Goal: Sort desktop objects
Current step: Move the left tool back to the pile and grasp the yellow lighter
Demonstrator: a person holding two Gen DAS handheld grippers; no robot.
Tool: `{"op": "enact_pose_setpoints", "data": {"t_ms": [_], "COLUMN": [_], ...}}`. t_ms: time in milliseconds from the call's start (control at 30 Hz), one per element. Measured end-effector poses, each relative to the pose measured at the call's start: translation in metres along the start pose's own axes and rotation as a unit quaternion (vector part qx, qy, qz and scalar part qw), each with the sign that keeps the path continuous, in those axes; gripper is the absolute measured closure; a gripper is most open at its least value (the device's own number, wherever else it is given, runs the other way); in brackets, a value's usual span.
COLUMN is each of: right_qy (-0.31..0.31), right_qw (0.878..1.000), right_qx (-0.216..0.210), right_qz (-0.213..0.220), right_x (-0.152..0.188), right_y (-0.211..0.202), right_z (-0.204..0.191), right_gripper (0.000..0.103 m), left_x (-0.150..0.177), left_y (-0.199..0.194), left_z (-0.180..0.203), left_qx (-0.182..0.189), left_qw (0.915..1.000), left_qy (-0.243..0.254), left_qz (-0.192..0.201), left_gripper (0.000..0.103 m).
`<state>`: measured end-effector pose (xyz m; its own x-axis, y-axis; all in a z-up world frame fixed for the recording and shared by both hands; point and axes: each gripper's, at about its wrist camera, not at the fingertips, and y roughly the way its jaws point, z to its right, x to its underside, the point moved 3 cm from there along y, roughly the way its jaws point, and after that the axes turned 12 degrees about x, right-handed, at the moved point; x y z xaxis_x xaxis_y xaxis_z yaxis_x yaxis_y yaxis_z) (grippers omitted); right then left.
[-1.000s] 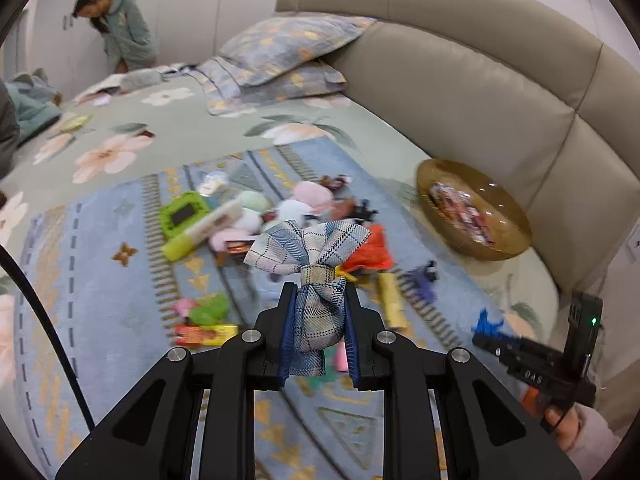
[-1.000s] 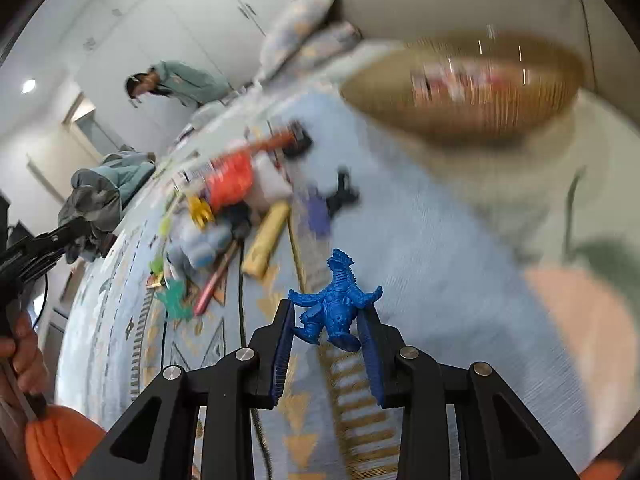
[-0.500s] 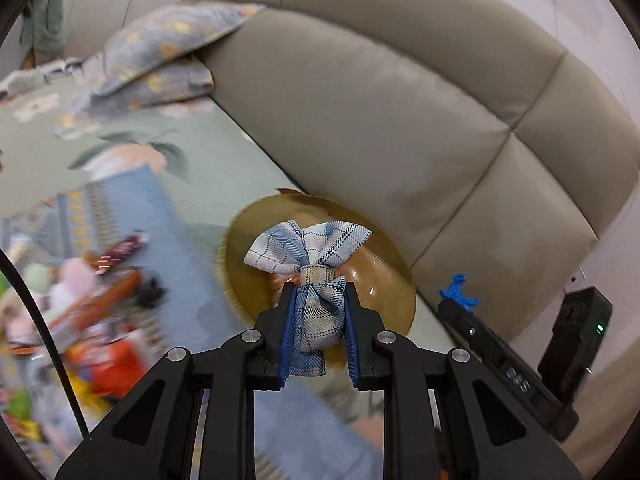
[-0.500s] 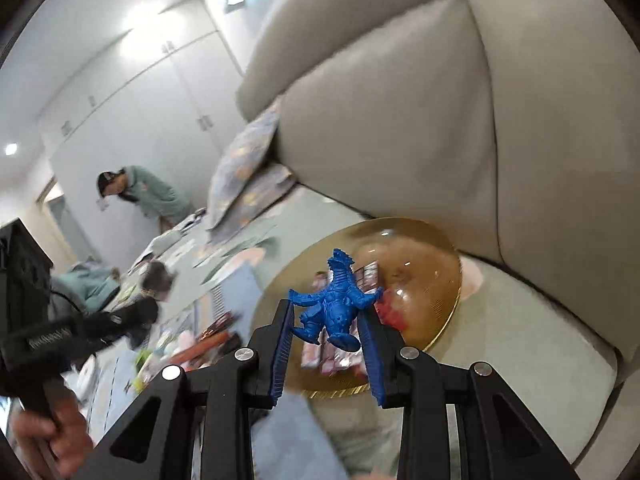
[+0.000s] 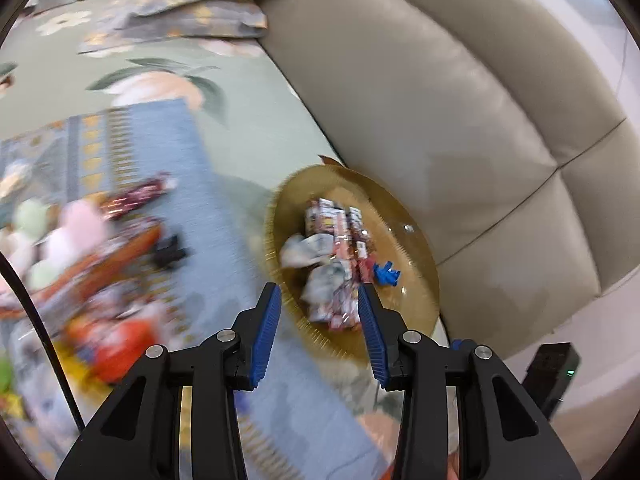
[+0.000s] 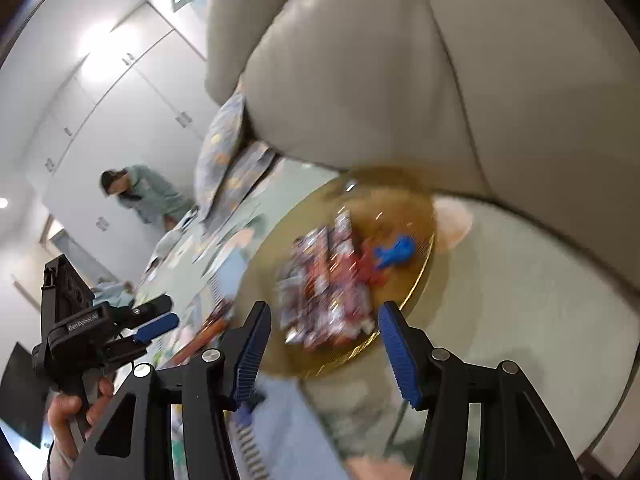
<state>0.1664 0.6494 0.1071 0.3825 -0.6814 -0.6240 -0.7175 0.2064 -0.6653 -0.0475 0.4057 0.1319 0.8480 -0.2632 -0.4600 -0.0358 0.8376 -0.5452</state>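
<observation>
Left wrist view: left gripper jaws just opened, empty, plaid cloth bow now in round golden-brown tray straight ahead below them; right gripper likewise released, small blue plastic figure lying in tray.

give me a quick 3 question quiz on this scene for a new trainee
1. True or false: the blue dinosaur figure lies in the gold bowl.
2. Multiple choice: what is between the fingers of the left gripper? A) a plaid bow B) nothing C) a snack packet
3. Fill in: the bowl sits beside the beige padded ____.

Key
1. True.
2. B. Its jaws have just been opening; the plaid bow lies in the bowl. The right gripper is open too.
3. Headboard.
</observation>
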Motion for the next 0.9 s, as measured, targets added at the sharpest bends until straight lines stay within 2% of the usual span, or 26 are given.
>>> {"op": "enact_pose_setpoints", "data": {"t_ms": [67,100,133,233,300,333,433,500,567,667,767,900], "right_qy": [-0.031,-0.05,-0.065,-0.118,-0.142,-0.158,-0.231,-0.276,-0.303,-0.322,-0.343,-0.373], "right_qw": [0.999,0.999,0.998,0.991,0.986,0.983,0.967,0.956,0.948,0.943,0.936,0.926], "right_qx": [-0.004,-0.01,-0.018,-0.029,-0.033,-0.023,0.026,0.033,0.026,0.028,0.033,0.057], "right_qz": [-0.006,-0.011,-0.018,-0.063,-0.083,-0.089,-0.099,-0.093,-0.091,-0.085,-0.063,-0.031], "right_x": [0.018,0.031,0.042,0.088,0.117,0.13,0.163,0.178,0.188,0.196,0.201,0.208], "right_y": [-0.009,-0.012,-0.011,0.006,0.021,0.029,0.049,0.052,0.054,0.057,0.054,0.058], "right_z": [-0.017,-0.026,-0.037,-0.07,-0.082,-0.087,-0.101,-0.113,-0.118,-0.116,-0.116,-0.121], "right_gripper": [0.046,0.045,0.041,0.039,0.039,0.039,0.039,0.039,0.039,0.039,0.039,0.037], "left_x": [0.004,0.01,0.01,0.026,0.039,0.05,0.079,0.096,0.11,0.112,0.101,0.094], "left_y": [-0.042,-0.075,-0.091,-0.162,-0.194,-0.205,-0.212,-0.203,-0.191,-0.179,-0.175,-0.161], "left_z": [-0.012,-0.023,-0.029,-0.066,-0.094,-0.112,-0.156,-0.175,-0.184,-0.198,-0.231,-0.247], "left_qx": [-0.021,-0.035,-0.042,-0.088,-0.111,-0.123,-0.154,-0.173,-0.18,-0.179,-0.197,-0.161], "left_qw": [0.9997,0.9989,0.9983,0.9933,0.99,0.9888,0.9849,0.9814,0.9812,0.9812,0.9739,0.9769], "left_qy": [-0.001,-0.002,-0.004,-0.023,-0.044,-0.058,-0.077,-0.082,-0.069,-0.071,-0.11,-0.135], "left_qz": [0.016,0.032,0.04,0.072,0.074,0.061,0.022,-0.004,-0.012,0.002,0.028,0.036], "left_gripper": [0.066,0.066,0.066,0.065,0.065,0.065,0.065,0.065,0.065,0.065,0.065,0.065]}}
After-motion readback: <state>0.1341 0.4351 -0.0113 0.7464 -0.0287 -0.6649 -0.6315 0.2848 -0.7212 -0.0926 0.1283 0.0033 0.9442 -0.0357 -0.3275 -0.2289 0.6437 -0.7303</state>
